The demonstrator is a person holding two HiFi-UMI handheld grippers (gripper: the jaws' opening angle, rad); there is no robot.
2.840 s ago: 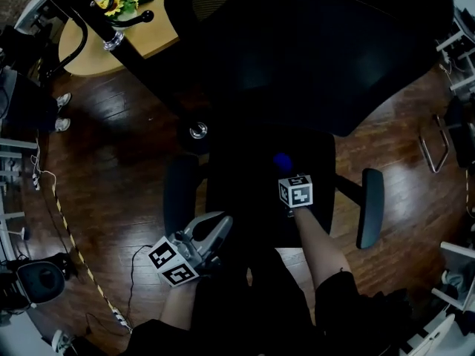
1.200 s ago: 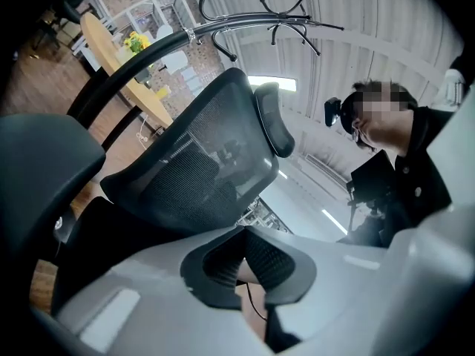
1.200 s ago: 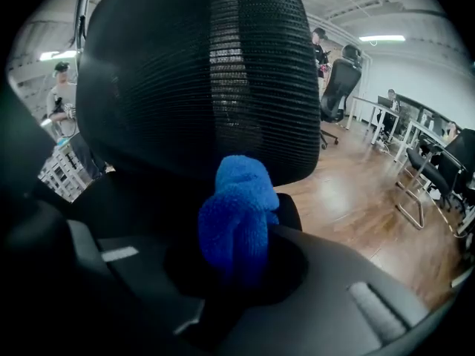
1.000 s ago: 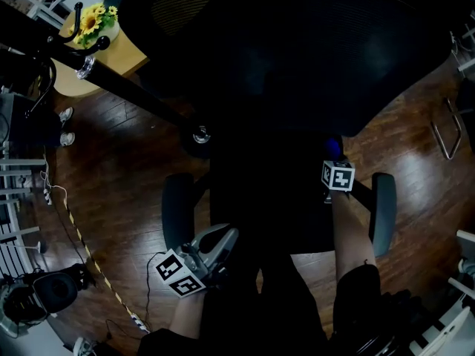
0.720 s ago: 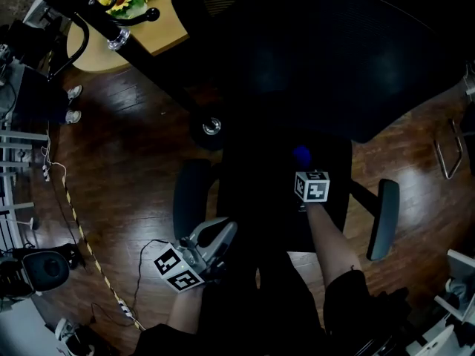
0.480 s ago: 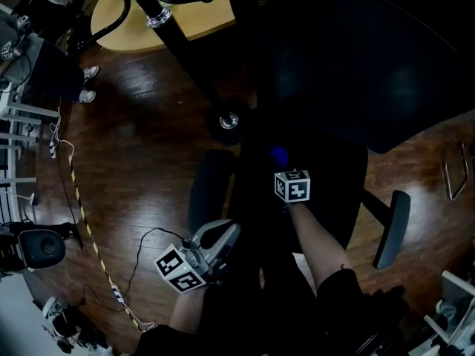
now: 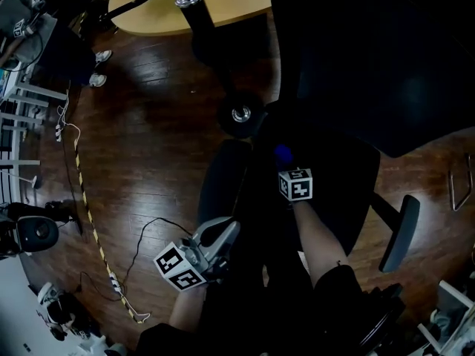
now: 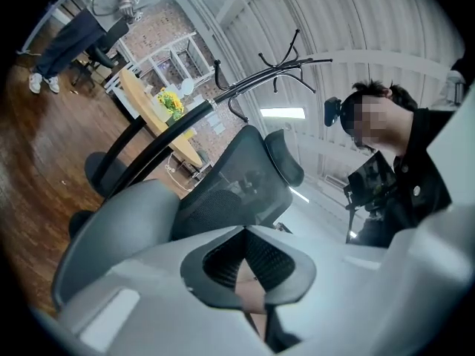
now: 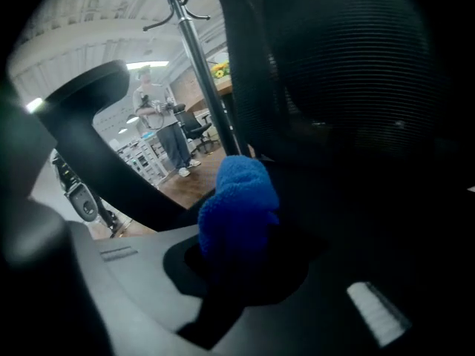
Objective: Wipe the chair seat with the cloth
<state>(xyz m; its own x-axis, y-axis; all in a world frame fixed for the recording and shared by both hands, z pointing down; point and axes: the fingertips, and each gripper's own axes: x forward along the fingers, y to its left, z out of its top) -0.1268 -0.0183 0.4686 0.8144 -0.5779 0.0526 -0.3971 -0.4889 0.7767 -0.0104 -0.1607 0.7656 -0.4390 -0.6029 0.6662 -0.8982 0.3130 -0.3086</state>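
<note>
The right gripper (image 7: 286, 167) reaches over the chair seat (image 7: 338, 173), its jaws clamped on a bunched blue cloth (image 7: 283, 154) that sticks out past their tips (image 9: 237, 199). The cloth lies over the seat's left part, near the left armrest (image 7: 223, 180); the dark picture does not show whether it touches the seat. The left gripper (image 7: 221, 233) is held low beside the seat's front left corner, over the wooden floor (image 7: 133, 154), its jaws closed together with nothing between them (image 8: 245, 232).
</note>
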